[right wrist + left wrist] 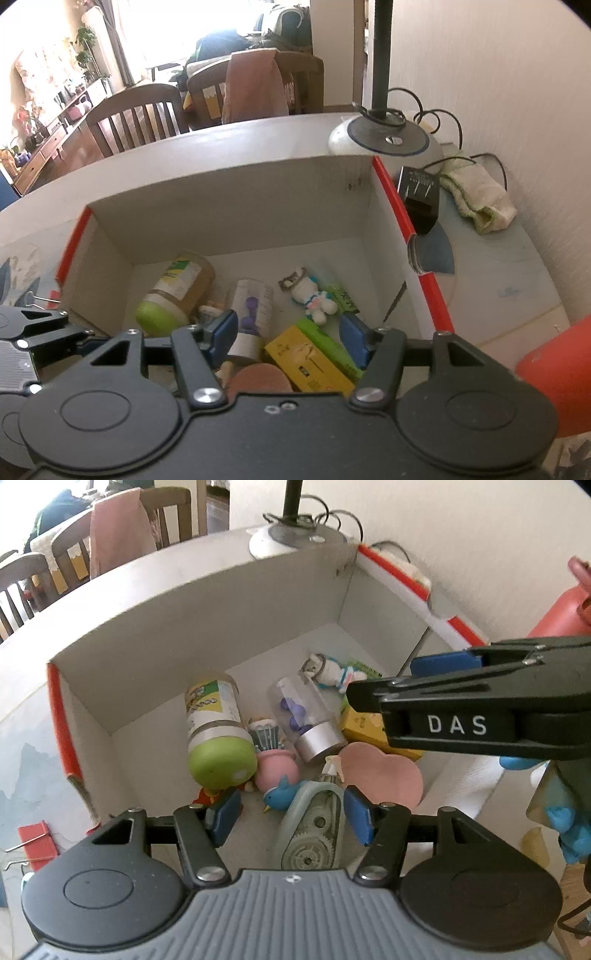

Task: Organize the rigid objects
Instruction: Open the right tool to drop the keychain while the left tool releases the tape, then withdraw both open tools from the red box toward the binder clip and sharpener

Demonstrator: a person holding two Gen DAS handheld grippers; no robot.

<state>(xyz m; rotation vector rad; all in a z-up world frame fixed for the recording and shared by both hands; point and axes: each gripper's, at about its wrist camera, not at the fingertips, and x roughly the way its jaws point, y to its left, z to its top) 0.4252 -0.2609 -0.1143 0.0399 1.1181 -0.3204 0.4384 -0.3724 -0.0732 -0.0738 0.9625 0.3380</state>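
Two grippers: we see the left gripper with jaws wide and nothing between the blue pads; the right gripper likewise spread wide and empty.
One box: a white box with red-edged flaps, open at the top, on the table.
Two jars: we count a green-capped jar lying on its side, and a clear jar with a silver cap beside it.
One pink pot: a small pot just beside the green cap.
One bird: a blue bird between the left pads, lower down in the box.
One tape case: a see-through case with gears, just beside the bird.
One heart: a pink heart near the left gripper's right pad.
One yellow carton: a carton between the right pads, below them.
One figure: a white figure near the far wall, well ahead of both grippers.
One clip: a red clip outside the box.
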